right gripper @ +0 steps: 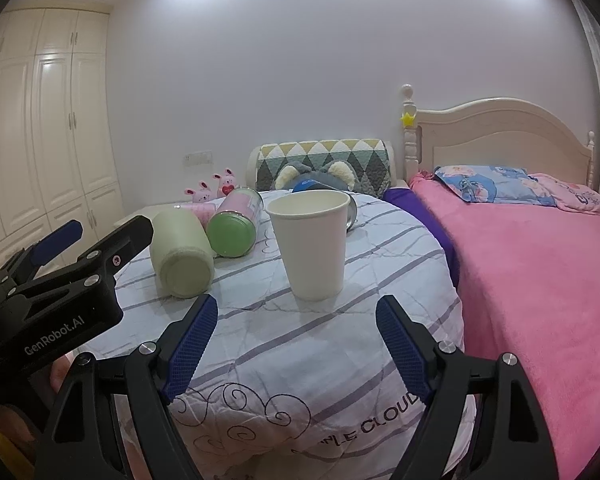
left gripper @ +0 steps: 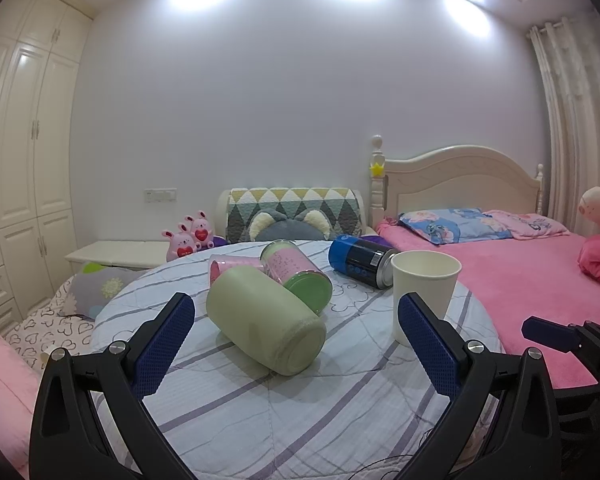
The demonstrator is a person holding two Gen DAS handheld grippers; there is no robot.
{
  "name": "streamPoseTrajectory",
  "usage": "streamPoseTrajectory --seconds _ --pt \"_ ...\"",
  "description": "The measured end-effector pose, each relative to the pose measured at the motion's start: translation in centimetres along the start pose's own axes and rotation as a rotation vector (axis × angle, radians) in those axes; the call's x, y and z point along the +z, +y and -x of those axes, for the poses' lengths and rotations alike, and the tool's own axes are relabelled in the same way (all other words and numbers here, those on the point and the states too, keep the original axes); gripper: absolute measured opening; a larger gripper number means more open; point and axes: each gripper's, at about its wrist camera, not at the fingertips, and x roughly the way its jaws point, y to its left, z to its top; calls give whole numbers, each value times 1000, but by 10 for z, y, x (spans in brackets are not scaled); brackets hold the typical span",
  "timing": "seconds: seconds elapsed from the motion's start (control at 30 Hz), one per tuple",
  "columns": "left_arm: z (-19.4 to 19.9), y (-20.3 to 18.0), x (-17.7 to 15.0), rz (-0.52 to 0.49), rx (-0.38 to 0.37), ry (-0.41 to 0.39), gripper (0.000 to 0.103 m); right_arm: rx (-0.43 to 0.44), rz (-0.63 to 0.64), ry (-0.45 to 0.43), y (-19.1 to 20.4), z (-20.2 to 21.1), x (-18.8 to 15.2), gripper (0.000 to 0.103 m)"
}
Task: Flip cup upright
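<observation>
Cup (right gripper: 311, 244) stands upright, mouth up, on the striped worktop (right gripper: 340, 340), just beyond my right gripper (right gripper: 296, 340). Both my jaws are spread wide, grasping nothing. My left gripper (left gripper: 296, 344) faces a green jar (left gripper: 266, 320) lying on its side, left of the cup.

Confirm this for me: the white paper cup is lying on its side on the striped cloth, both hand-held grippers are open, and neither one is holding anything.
Not quite. The white paper cup is not on its side; it stands upright, mouth up, on the striped cloth, as the right wrist view shows. The rest holds: the left hand-held gripper and the right hand-held gripper are both open and hold nothing.
</observation>
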Motion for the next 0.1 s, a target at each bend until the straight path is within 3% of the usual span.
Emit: streamPoseTrajectory --seconds 0.1 --pt "-3 0 0 3 3 15 103 3 1 9 0 -2 -1 83"
